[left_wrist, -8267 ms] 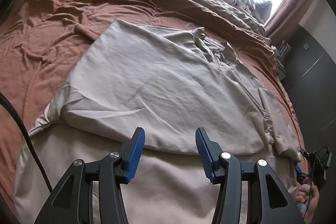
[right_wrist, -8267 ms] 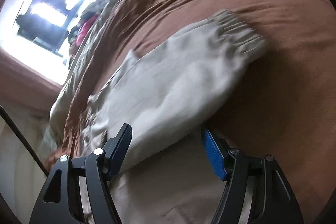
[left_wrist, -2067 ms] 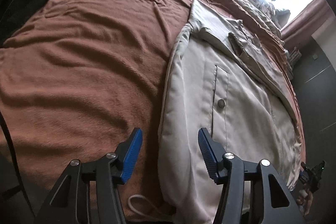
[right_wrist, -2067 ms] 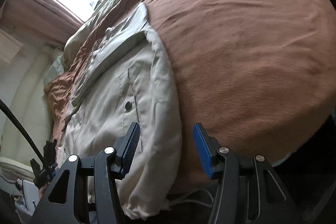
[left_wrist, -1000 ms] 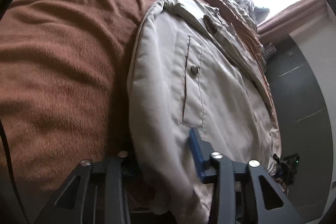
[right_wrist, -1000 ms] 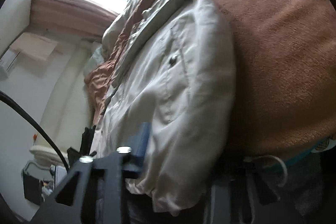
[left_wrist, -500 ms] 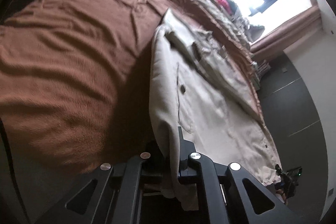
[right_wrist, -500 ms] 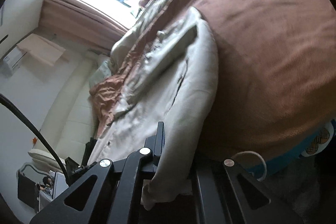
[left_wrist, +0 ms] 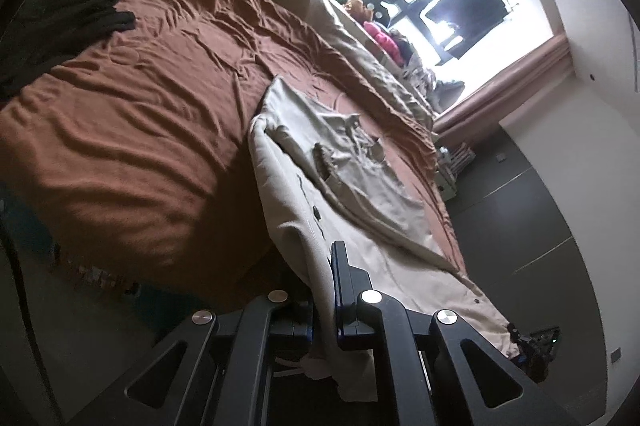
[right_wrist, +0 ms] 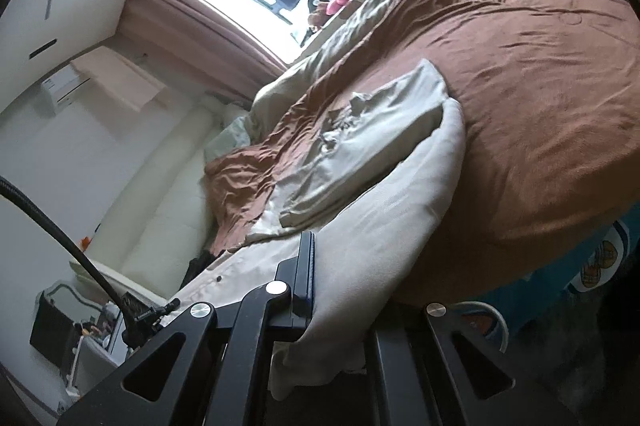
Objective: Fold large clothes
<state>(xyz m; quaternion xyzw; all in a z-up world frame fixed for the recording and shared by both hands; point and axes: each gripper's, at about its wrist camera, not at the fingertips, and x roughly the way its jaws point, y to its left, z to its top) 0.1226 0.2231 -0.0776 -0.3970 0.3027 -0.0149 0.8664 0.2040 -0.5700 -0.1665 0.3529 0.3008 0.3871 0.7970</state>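
Beige jacket (left_wrist: 352,162) lies across the frame's centre on a brown blanket (left_wrist: 140,114), its near hem clamped by the left gripper (left_wrist: 323,290) and the right gripper (right_wrist: 340,290). Sides look folded inward; the lengthwise fold seemingly remains.

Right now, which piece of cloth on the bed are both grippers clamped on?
The beige jacket, at its near hem. The left gripper and right gripper pinch it; the black garment lies untouched at the far corner.
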